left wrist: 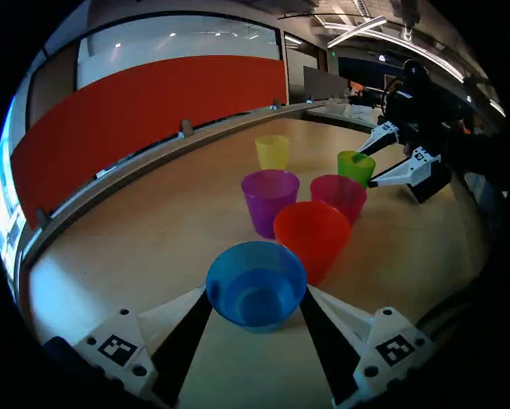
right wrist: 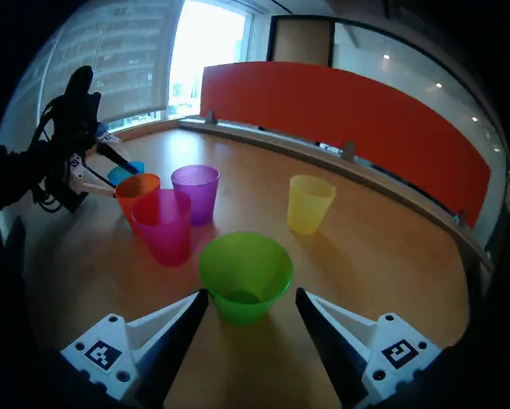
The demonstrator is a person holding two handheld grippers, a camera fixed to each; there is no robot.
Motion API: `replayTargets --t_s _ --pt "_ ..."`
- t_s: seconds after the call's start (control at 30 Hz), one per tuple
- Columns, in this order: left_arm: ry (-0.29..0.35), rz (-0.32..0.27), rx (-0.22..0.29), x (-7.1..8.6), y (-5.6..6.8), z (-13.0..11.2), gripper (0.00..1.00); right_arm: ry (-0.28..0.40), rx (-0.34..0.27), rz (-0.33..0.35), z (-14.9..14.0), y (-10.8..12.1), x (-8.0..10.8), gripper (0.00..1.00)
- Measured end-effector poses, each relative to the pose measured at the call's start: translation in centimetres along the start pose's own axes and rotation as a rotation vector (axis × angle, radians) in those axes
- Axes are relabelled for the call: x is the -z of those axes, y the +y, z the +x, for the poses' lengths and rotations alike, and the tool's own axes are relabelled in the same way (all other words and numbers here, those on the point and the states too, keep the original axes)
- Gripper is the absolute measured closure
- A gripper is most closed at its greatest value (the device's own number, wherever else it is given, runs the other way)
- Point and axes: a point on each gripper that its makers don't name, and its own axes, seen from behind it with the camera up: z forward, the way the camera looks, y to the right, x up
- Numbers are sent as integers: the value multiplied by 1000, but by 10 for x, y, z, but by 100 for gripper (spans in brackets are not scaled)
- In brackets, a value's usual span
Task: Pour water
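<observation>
while the blue cup (left wrist: 256, 286) is clamped by the left gripper (left wrist: 255, 294), the green cup (right wrist: 245, 276) — mid-tabletop (right wrist: 391, 259) — is straddled by the parted right gripper (right wrist: 250, 293).

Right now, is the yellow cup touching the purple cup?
Apart. The right gripper view shows a wide strip of bare table between the yellow cup and the purple cup.

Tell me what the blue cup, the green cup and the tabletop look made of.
The blue cup: translucent plastic, apparently; its base shows through the wall. The green cup: likely the same, glossy, light glowing through. The tabletop: wood or wood-look laminate, smooth, with faint sheen; which, unclear.
</observation>
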Motion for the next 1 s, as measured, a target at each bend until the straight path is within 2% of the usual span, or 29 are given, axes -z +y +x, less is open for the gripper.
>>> replayTargets --t_s 0.87,1.0 --pt "40 30 22 18 -6 15 15 14 -20 8 10 -4 -11 0" --pt "45 32 25 20 -6 16 15 16 -41 16 11 -6 -10 5"
